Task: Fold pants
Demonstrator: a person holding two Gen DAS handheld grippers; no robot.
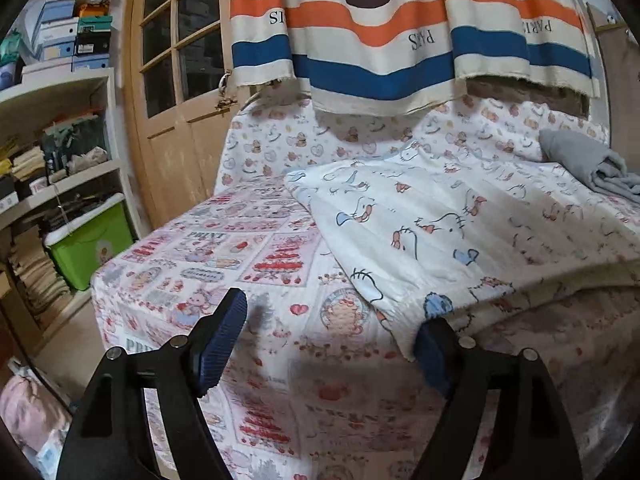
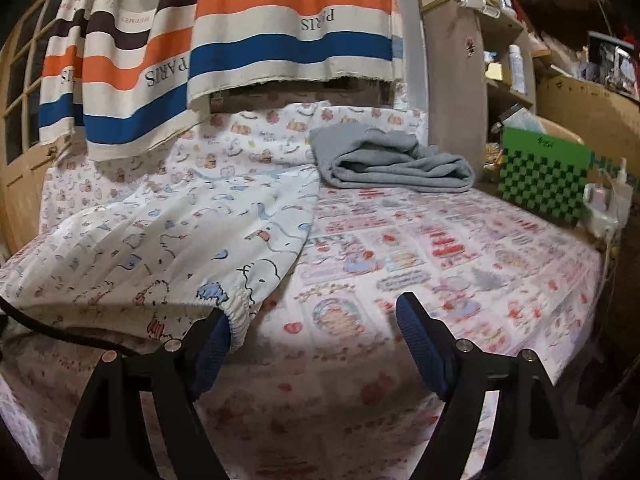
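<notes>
White pants (image 1: 420, 220) printed with cartoon cats and ducks lie spread on the bed, over the patterned sheet (image 1: 208, 256). My left gripper (image 1: 334, 312) is open just above the sheet, and a near corner of the pants lies beside its right finger (image 1: 434, 356). In the right wrist view the pants (image 2: 160, 240) fill the left half. Their elastic hem (image 2: 240, 316) rests against the left finger (image 2: 212, 344) of my open right gripper (image 2: 312, 310). Neither gripper's pads press on the fabric.
A folded grey garment (image 2: 392, 164) lies at the back of the bed. A striped curtain (image 1: 400, 32) hangs over the far edge. Shelves (image 1: 52, 152) and a green bin (image 1: 88, 244) stand to the left, and a green checkered box (image 2: 544, 176) and a cupboard to the right.
</notes>
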